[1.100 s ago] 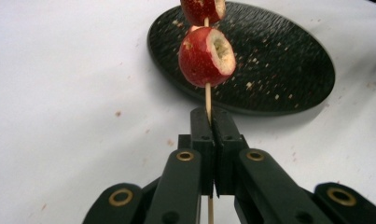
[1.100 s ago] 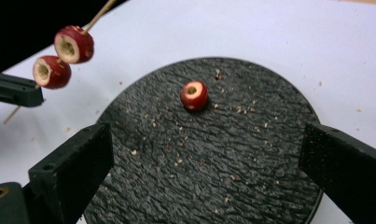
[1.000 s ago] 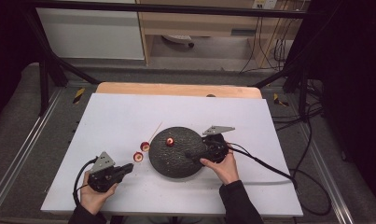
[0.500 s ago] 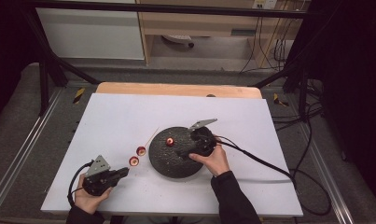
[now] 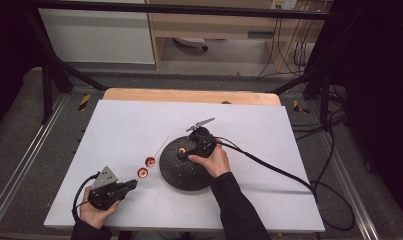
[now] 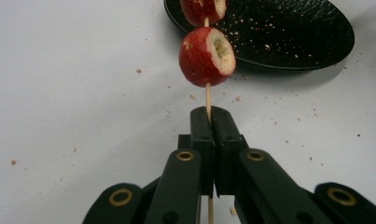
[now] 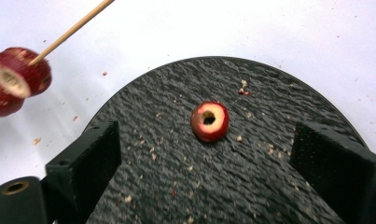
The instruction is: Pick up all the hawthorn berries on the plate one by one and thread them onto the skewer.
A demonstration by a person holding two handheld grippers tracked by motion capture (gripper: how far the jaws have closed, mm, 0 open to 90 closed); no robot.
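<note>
White board covers the counter point(image 5: 269, 200), speckled with crumbs. Near its front-left corner the left gripper point(image 6: 209, 122) is clamped tight on a wooden skewer point(image 6: 207, 95) that carries two cored red fruits point(image 6: 207, 57) toward the black plate point(image 5: 181, 172) at centre. Over the plate, the right gripper point(image 7: 204, 154), its jaws wide and just now narrowing with nothing pinched, faces a third cored fruit point(image 7: 210, 121). It should straddle this fruit evenly and squeeze gently, keeping the bore free for the skewer.
</note>
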